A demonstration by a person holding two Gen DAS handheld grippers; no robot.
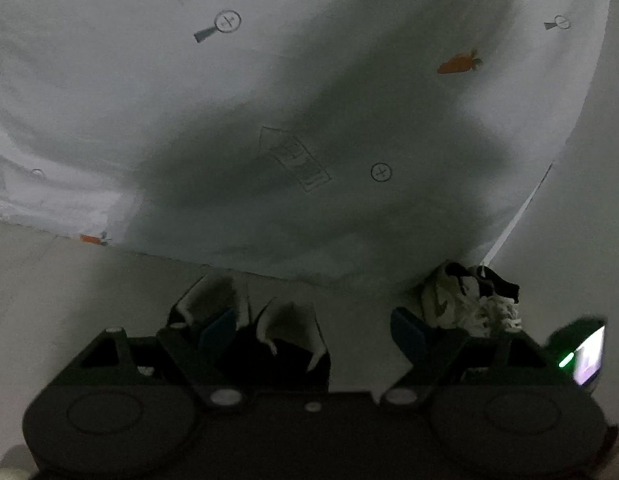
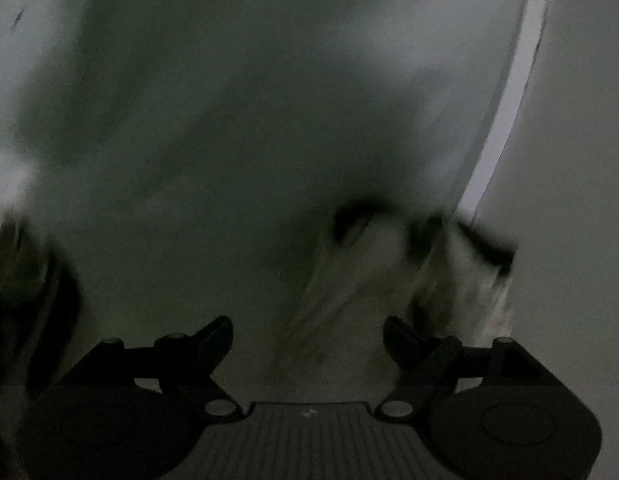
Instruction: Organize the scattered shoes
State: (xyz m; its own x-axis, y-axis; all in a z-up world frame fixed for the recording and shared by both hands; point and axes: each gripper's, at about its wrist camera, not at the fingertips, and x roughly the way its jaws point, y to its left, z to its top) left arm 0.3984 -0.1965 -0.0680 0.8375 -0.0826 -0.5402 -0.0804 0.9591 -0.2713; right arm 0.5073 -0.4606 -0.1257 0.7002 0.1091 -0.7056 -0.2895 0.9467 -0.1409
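Left wrist: scuffed white sneakers [image 1: 469,300], black-trimmed.

The left gripper [image 1: 313,330] and the right gripper [image 2: 309,338] both point downward, jaws spread wide, gripping nothing.

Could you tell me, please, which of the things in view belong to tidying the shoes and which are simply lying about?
Belong to the job:
- pair of dark slippers with pale lining, by the sheet's lower edge
- white sneakers with dark trim, on the floor beside the sheet's edge

Lying about:
- printed white sheet with carrot and magnifier motifs
- lit device at the right edge, too blurred to identify
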